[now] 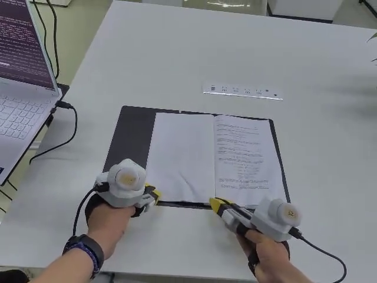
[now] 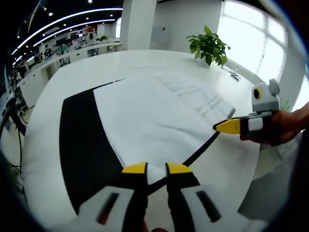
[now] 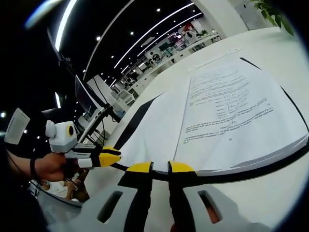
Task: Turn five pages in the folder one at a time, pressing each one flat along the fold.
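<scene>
Table [image 1: 177,53] holds the open folder [image 1: 132,138]; thin sheets could stick, so two may turn at once.
The printed page [image 1: 244,153] lies just past the right claw [image 1: 219,204], the blank page [image 1: 179,156] just past the left claw [image 1: 152,194]. Both claws are a little open, holding nothing, at the folder's near edge.

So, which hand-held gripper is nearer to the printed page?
Right. The right hand-held gripper is at the near edge of the printed page; the left hand-held gripper is by the blank page.
</scene>
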Action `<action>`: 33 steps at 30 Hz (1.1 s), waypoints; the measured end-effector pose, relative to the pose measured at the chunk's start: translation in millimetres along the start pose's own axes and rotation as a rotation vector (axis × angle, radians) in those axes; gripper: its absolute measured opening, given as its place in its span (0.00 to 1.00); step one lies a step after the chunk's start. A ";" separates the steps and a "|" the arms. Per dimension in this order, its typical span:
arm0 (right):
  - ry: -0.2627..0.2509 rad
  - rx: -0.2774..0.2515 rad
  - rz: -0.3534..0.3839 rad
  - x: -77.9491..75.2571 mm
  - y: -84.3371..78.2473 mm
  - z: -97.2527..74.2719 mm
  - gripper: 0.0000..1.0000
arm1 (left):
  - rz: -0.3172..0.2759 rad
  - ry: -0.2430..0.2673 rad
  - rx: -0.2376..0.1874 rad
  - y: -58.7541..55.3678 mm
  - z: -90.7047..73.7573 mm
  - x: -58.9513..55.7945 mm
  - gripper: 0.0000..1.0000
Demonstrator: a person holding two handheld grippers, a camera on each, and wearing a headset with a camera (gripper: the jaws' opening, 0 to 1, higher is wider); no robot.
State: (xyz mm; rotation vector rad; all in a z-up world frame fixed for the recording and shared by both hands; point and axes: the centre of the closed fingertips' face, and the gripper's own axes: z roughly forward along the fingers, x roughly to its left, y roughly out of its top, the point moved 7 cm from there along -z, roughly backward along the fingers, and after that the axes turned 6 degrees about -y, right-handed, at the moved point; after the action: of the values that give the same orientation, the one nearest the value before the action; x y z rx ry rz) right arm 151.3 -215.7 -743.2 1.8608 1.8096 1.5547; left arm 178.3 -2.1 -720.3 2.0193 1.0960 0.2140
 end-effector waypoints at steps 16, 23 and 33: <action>0.066 -0.002 -0.108 1.3 27.7 -17.9 0.29 | -0.033 0.003 -0.048 12.1 -25.9 -11.6 0.26; 0.053 -0.018 -0.168 -7.9 45.7 -33.9 0.34 | -0.023 0.004 -0.056 17.3 -35.2 -16.7 0.32; 0.023 -0.040 -0.263 -19.8 67.8 -60.7 0.44 | 0.020 0.021 -0.088 35.3 -56.3 -18.4 0.41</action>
State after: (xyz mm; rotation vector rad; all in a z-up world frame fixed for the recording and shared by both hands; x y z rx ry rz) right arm 159.3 -283.3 -679.5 1.5194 1.9254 1.5106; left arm 161.7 5.8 -653.9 1.9543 1.0620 0.2891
